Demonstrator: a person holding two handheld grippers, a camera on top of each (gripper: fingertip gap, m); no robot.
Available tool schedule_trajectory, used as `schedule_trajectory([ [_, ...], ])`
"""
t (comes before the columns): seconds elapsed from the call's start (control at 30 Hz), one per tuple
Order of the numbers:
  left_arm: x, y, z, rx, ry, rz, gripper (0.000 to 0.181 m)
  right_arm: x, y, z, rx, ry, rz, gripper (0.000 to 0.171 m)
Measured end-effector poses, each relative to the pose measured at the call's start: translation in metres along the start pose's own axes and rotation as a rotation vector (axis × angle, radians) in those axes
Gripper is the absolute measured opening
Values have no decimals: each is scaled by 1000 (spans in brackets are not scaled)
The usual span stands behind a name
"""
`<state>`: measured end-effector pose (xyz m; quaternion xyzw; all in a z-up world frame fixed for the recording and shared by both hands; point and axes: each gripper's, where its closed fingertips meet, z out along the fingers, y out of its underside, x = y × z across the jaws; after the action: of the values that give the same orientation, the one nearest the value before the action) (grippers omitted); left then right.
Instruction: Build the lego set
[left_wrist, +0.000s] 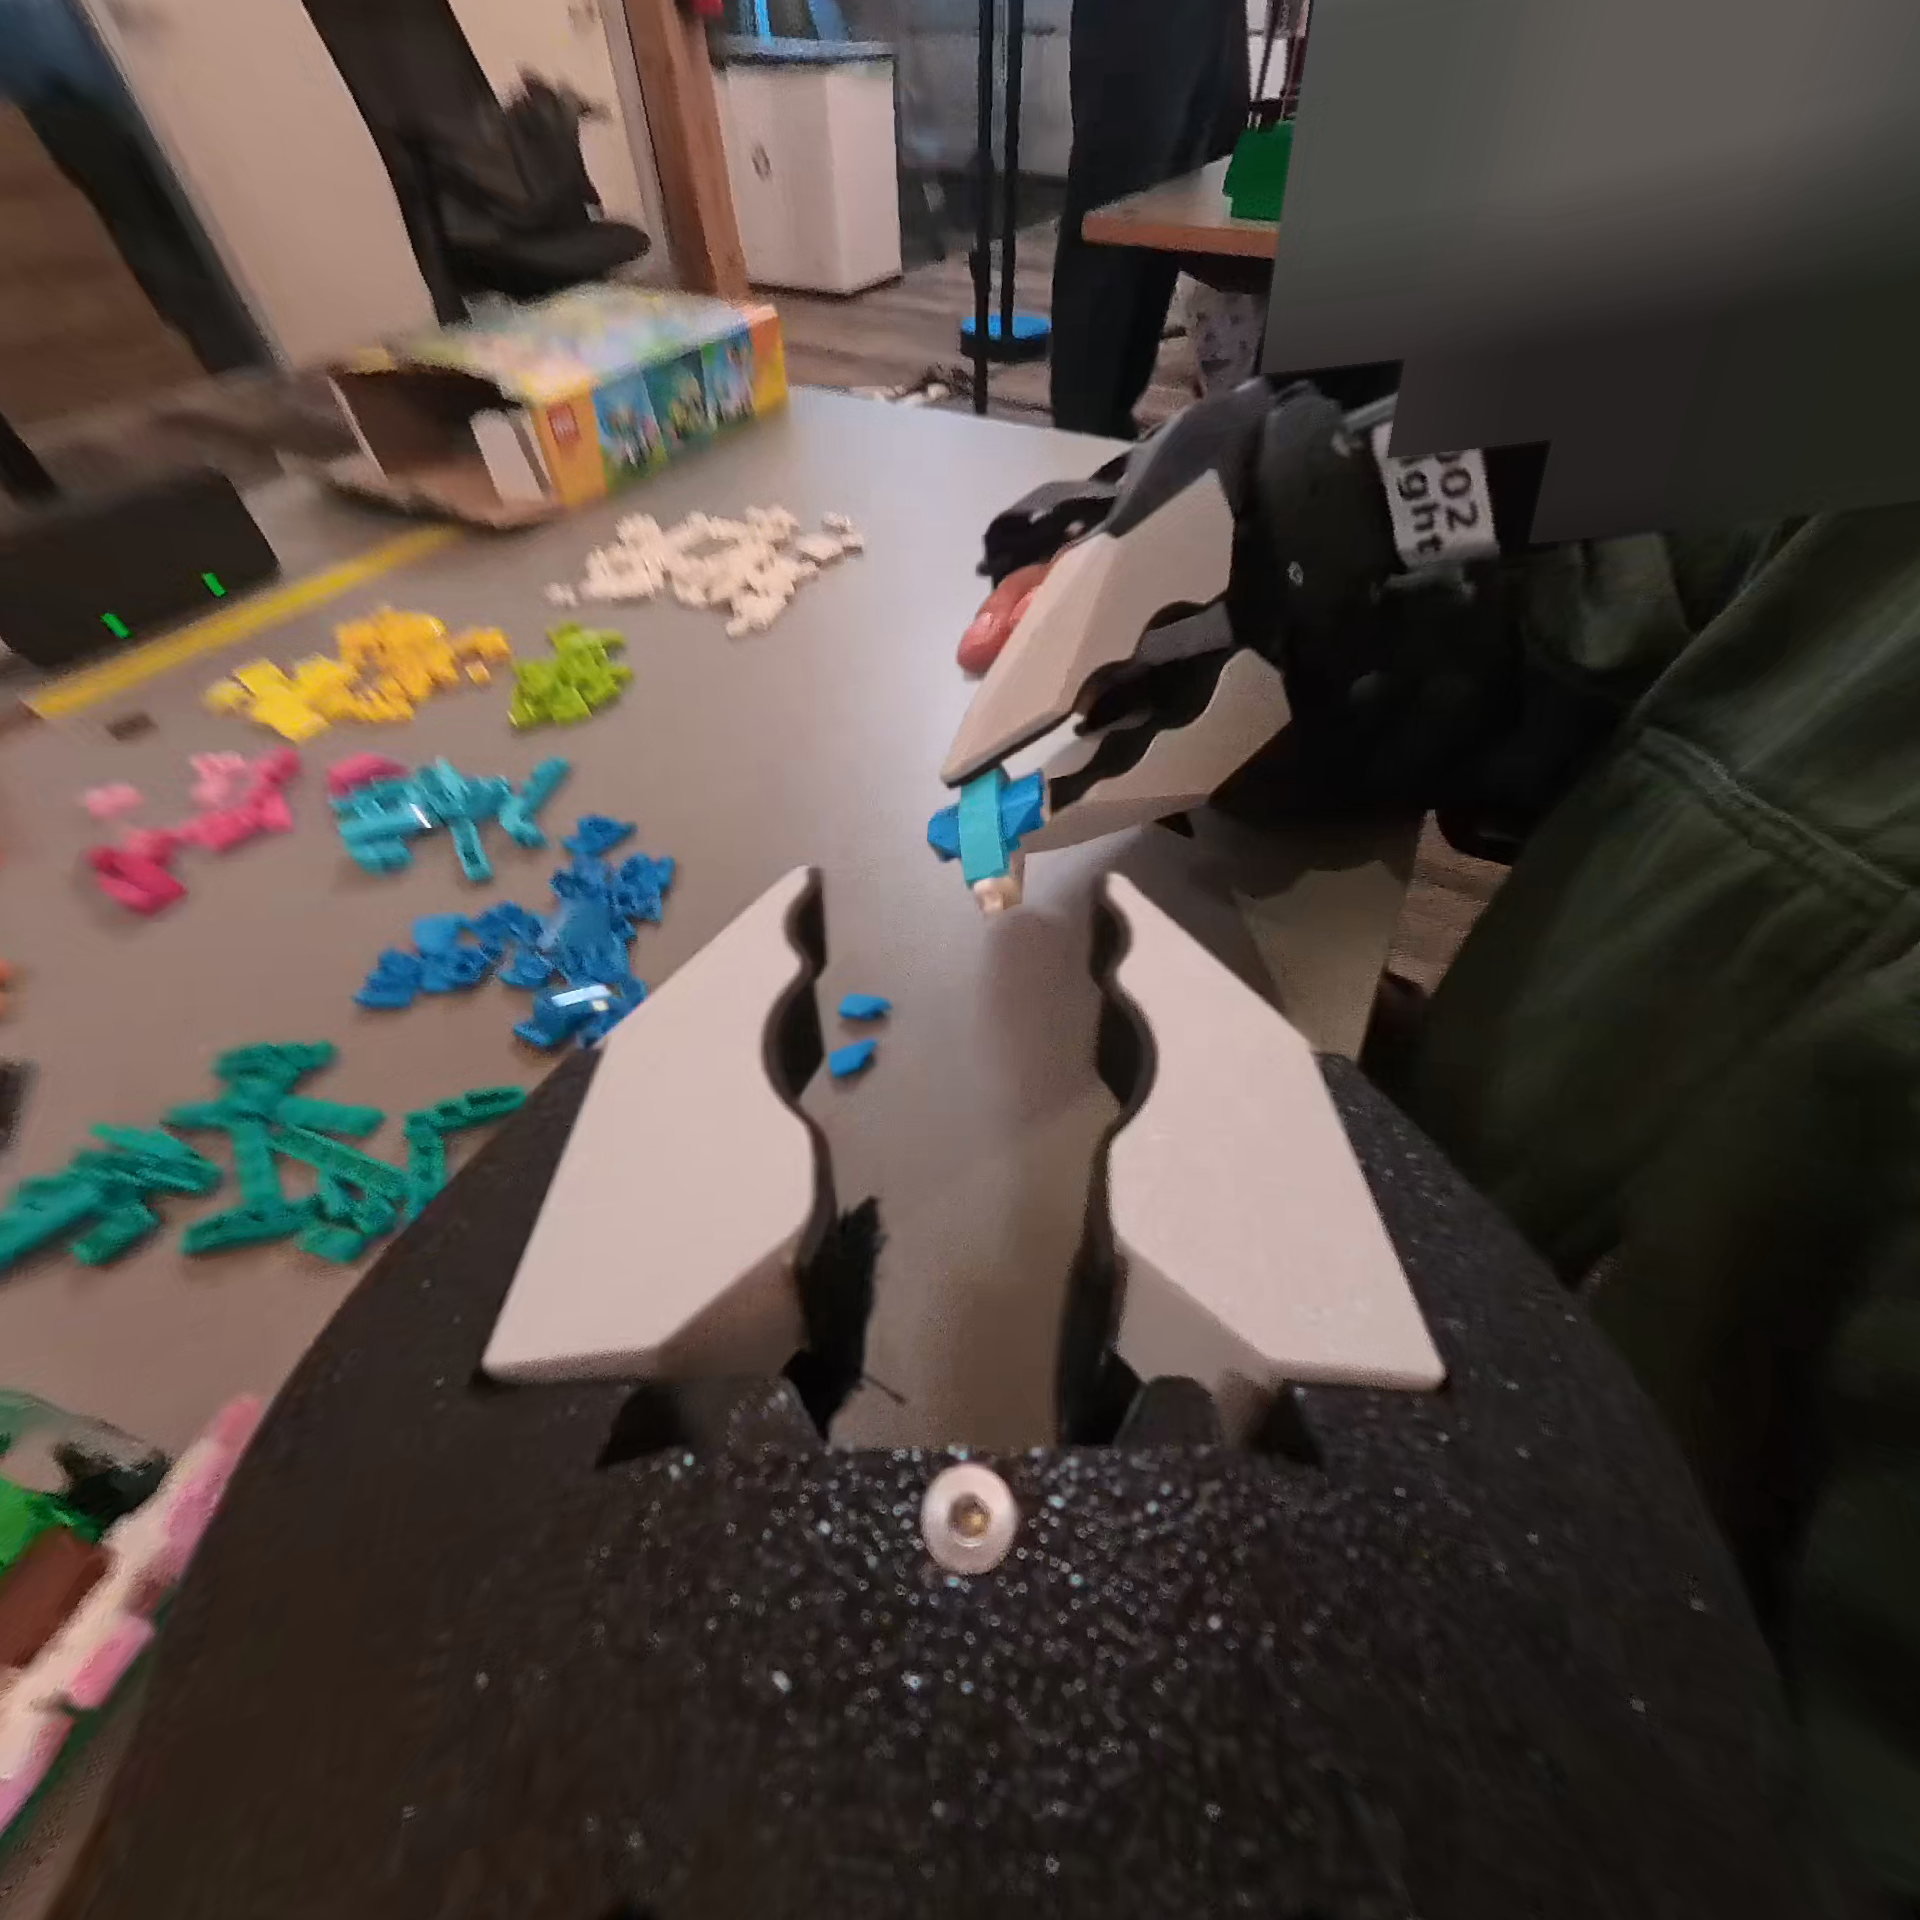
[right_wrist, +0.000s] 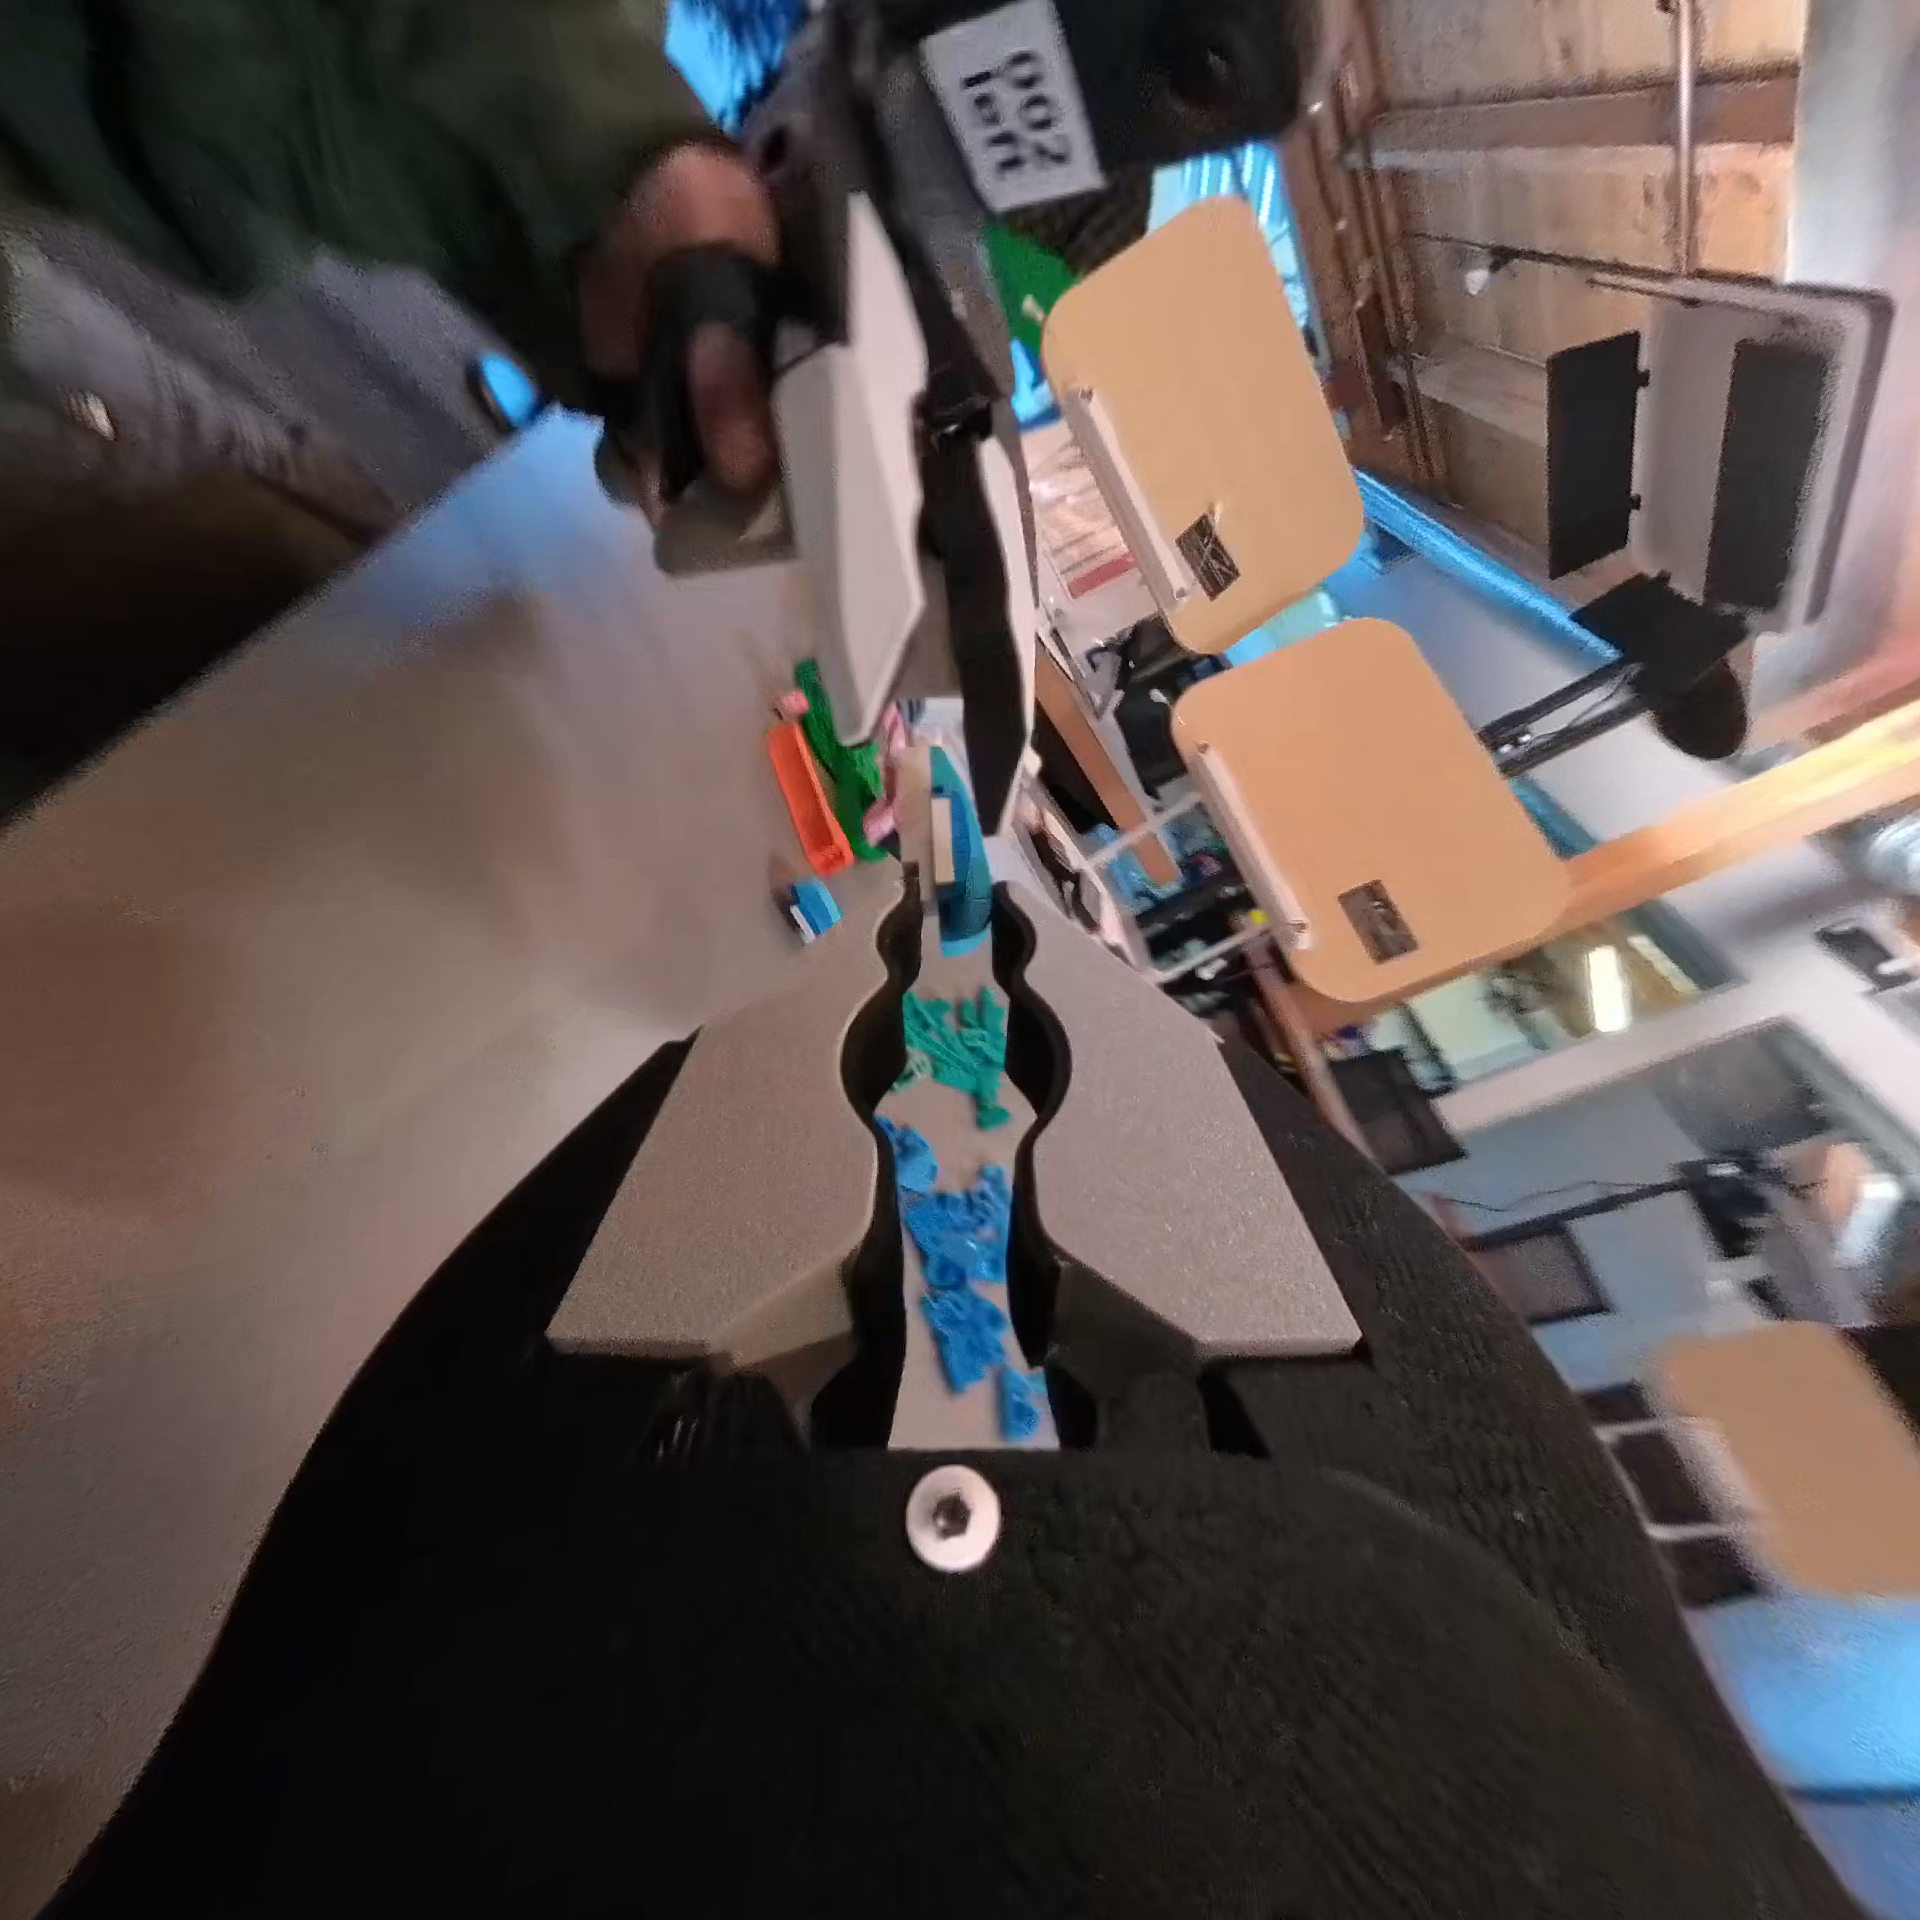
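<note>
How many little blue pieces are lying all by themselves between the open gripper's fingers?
2. One loose blue piece lies on the grey table near the left gripper's left finger; the second blue piece lies just below it. More may hide under the fingers.

Bare table ahead, piles to the left

Two blue bits (left_wrist: 860, 1031) lie between the left gripper's (left_wrist: 956, 904) spread fingers; blue pile (left_wrist: 530, 956) and teal pile (left_wrist: 249, 1153) crowd the left.

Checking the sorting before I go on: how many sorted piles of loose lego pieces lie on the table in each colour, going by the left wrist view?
White pile: 1
Yellow pile: 1
Lime green pile: 1
Pink pile: 1
Light turquoise pile: 1
Blue pile: 1
Dark teal pile: 1
Total: 7
</note>
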<state>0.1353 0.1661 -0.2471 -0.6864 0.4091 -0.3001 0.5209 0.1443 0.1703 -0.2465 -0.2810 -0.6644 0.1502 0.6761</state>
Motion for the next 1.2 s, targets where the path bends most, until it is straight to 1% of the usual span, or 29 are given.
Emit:
schedule_trajectory([
  [0.03,1,-5,0,19,-21,59,54,3,-4,-2,40,-16,96,11],
  [0.1,7,-12,3,26,-38,150,51,7,-11,-5,136,-88,377,11],
  [0.17,9,-15,8,25,-38,146,44,16,-18,-9,261,-177,718,11],
  [0.23,11,-20,12,48,-20,96,38,28,-19,-15,375,-232,987,11],
  [0.3,12,-27,14,102,-2,36,27,36,-16,-19,437,-257,1132,11],
  [0.37,12,-35,14,162,6,-17,20,37,-18,-21,486,-301,1208,11],
  [0.47,9,-47,16,220,2,-96,23,40,-24,-25,591,-370,1328,11],
  [0.53,10,-55,17,250,16,-122,21,42,-25,-27,638,-385,1374,11],
  [0.63,13,-59,20,257,20,-111,17,44,-25,-29,648,-371,1352,11],
  [0.8,15,-61,23,269,13,-104,4,44,-25,-29,650,-357,1331,11],
  [1.03,16,-63,26,263,-22,-59,4,44,-27,-29,654,-353,1316,11],
  [1.2,13,-61,26,245,-25,-78,3,44,-25,-28,645,-343,1306,11],
])
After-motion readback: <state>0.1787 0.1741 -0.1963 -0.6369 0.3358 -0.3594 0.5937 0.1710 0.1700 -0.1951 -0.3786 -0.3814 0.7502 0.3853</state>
